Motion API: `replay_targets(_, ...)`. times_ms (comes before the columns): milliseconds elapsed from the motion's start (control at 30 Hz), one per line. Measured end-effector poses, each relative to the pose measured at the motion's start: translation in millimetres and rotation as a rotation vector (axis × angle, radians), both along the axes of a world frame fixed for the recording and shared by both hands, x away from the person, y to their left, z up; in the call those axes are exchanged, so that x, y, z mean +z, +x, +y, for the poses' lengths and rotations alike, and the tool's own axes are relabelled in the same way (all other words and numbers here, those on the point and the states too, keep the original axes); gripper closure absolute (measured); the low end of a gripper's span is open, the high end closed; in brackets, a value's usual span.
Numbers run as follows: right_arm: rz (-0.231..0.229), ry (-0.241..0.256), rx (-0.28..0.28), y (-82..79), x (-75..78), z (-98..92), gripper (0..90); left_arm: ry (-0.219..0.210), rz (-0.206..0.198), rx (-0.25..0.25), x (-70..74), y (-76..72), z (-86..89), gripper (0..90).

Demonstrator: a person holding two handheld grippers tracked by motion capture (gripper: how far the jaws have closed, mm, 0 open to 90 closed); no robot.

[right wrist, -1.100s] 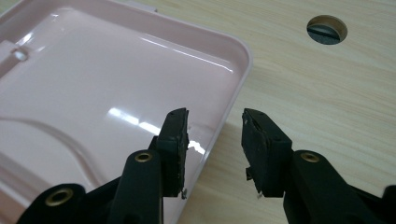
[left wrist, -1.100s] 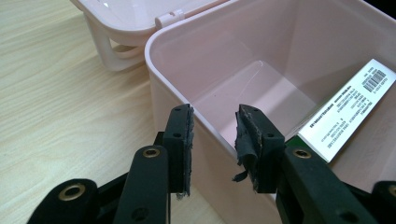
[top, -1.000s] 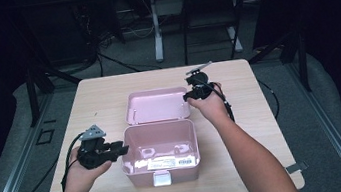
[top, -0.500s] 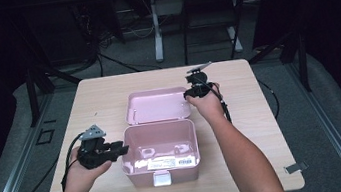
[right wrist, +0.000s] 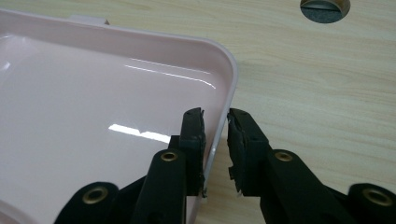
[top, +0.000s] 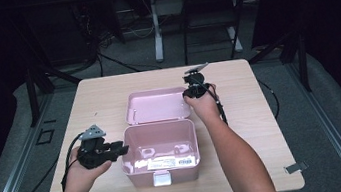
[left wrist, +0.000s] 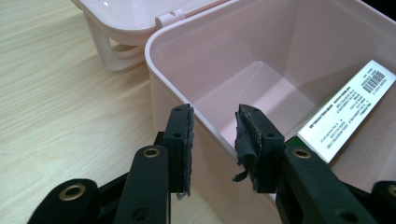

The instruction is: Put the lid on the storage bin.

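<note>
A pink plastic box (top: 163, 166) stands open on the table, and its lid (top: 154, 106) lies flat behind it. A white barcode label (left wrist: 345, 112) lies inside the box. My left gripper (top: 123, 150) is open at the box's left side. In the left gripper view its jaws (left wrist: 214, 126) straddle the box's wall (left wrist: 173, 60) near a corner, one jaw outside and one inside. My right gripper (top: 188, 94) is at the lid's right edge. In the right gripper view its jaws (right wrist: 215, 122) stand narrowly open around the lid's rim (right wrist: 231, 88).
The light wooden table (top: 98, 101) has bare surface left and right of the box. A round cable hole (right wrist: 324, 9) sits in the tabletop beyond the lid. Dark floor, cables and stand legs surround the table.
My right gripper has shifted slightly left and down onto the lid's right rim. The left gripper, box and lid have stayed where they were.
</note>
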State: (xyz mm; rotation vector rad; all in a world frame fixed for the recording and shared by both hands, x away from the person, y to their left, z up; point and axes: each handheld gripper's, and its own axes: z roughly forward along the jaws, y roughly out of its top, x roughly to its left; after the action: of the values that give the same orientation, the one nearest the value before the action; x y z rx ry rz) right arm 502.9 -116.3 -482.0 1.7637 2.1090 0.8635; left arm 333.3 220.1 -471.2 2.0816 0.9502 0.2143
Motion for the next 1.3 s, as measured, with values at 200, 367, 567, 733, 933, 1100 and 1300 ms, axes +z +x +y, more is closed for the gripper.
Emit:
replay_targets(200, -0.002, -0.005, -0.013, 0.0, 1.3, 1.7, 79.4, 0.001, 0.001, -0.001, 0.2, 0.0, 0.0, 66.2)
replay_targets(367, -0.004, 0.006, -0.027, -1.2, 3.5, 1.7, 80.4, 0.003, 0.0, 0.001, 0.2, -0.2, -0.2, 66.2)
replay_targets(567, 0.013, 0.039, -0.038, -1.8, 6.5, -1.0, 80.9, 0.002, 0.0, 0.003, 0.2, -0.2, -0.5, 66.2)
replay_targets(733, 0.01, 0.047, -0.047, -3.4, 9.2, -2.1, 81.5, 0.005, -0.005, 0.003, 0.0, -0.1, -0.9, 66.4)
replay_targets(933, -0.005, 0.04, -0.048, -6.0, 12.5, -3.1, 81.9, 0.007, -0.007, 0.006, -0.1, -0.6, -1.7, 66.6)
replay_targets(1100, -0.016, 0.041, -0.048, -7.7, 14.9, -3.3, 82.2, 0.005, -0.006, 0.008, -0.2, -0.5, -1.8, 66.7)
replay_targets(1300, -0.037, 0.046, -0.05, -10.6, 19.7, -3.8, 82.8, 0.005, -0.006, 0.007, -0.2, -0.4, -1.6, 66.7)
